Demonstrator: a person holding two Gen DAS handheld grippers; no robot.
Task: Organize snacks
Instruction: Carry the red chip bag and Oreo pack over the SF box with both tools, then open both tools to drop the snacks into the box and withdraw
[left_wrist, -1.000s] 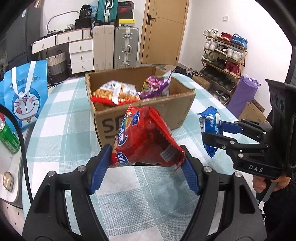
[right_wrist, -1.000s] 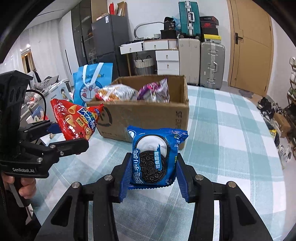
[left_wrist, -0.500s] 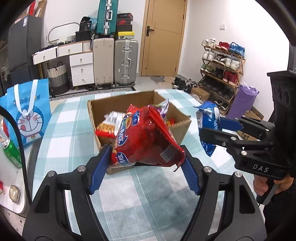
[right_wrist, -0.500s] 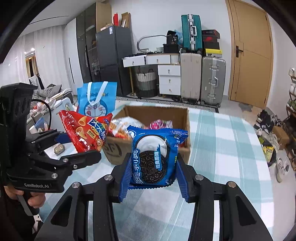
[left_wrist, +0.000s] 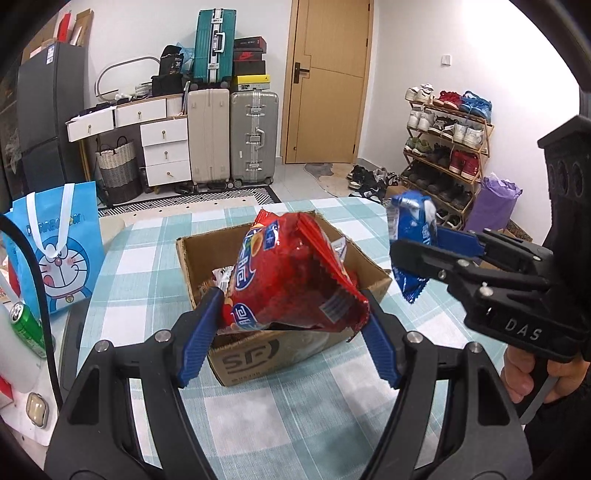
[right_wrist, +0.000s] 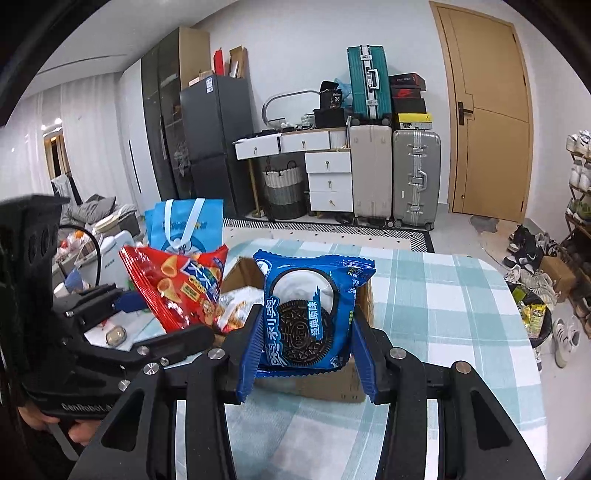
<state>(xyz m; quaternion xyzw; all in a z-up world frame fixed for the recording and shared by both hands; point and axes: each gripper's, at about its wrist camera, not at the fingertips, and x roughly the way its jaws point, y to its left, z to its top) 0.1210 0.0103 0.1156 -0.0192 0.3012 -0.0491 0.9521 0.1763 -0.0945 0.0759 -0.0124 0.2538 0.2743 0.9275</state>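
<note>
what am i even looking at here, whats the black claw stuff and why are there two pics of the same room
There is no robot here. A person holds a hand-held gripper in each hand, and each one carries a wide-angle camera that looks forward along its two blue-padded fingers. That gives two pictures of one room.

In the left camera's picture, the left gripper is closed on a red snack bag. The black device at that picture's right edge is the right gripper, with the person's hand on its handle.

In the right camera's picture, the right gripper is closed on a blue Oreo pack.

Both packs are held up in the air by an open cardboard box that already has snacks inside. The box sits on a table with a checked cloth. A blue cartoon bag and a green can stand further left.
</note>
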